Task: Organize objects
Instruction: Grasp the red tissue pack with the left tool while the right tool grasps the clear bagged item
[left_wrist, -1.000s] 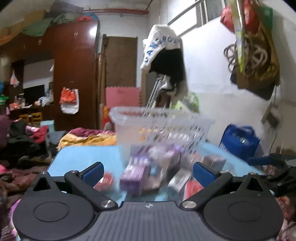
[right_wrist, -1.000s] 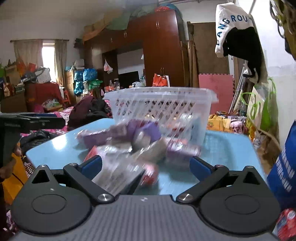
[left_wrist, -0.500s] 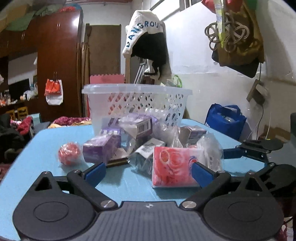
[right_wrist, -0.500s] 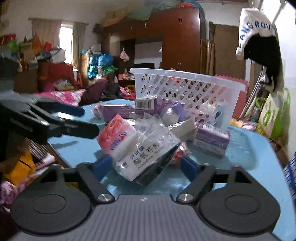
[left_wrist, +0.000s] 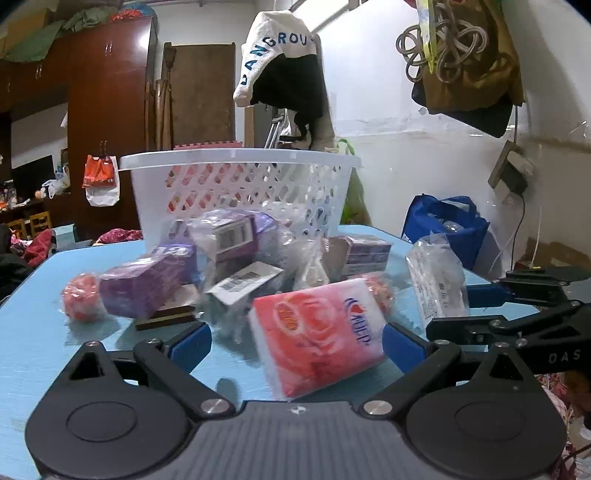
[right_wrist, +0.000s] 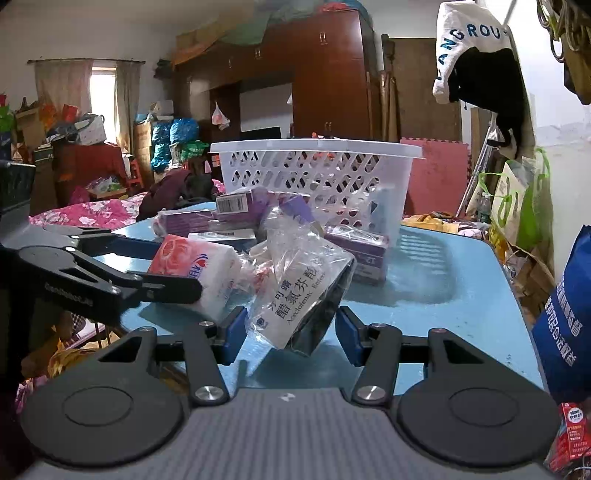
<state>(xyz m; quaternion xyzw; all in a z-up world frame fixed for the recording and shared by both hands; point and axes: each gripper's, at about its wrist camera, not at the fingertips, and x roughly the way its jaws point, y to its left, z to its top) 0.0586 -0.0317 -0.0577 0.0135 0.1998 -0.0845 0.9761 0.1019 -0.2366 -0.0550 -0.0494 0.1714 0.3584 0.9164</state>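
Observation:
A heap of packets lies on the blue table (left_wrist: 33, 332) in front of a white plastic basket (left_wrist: 240, 184). My left gripper (left_wrist: 295, 345) is open, its blue pads either side of a pink tissue pack (left_wrist: 321, 332) that lies tilted on the table. My right gripper (right_wrist: 291, 334) is open around a clear bag of medicine with printed text (right_wrist: 299, 291); the pads stand a little apart from it. The right gripper also shows in the left wrist view (left_wrist: 517, 306), and the left gripper in the right wrist view (right_wrist: 110, 273). The tissue pack (right_wrist: 195, 269) lies left of the bag.
Purple boxes (left_wrist: 147, 284), a red ball (left_wrist: 79, 299) and more plastic-wrapped packets (left_wrist: 236, 240) lie between the grippers and the basket (right_wrist: 317, 173). A blue bag (right_wrist: 565, 321) stands past the table's right edge. Clothes hang on the wall (left_wrist: 284, 66).
Both grippers have moved forward and lower toward the heap. The tissue pack now lies between the left pads and the medicine bag between the right pads, which have narrowed.

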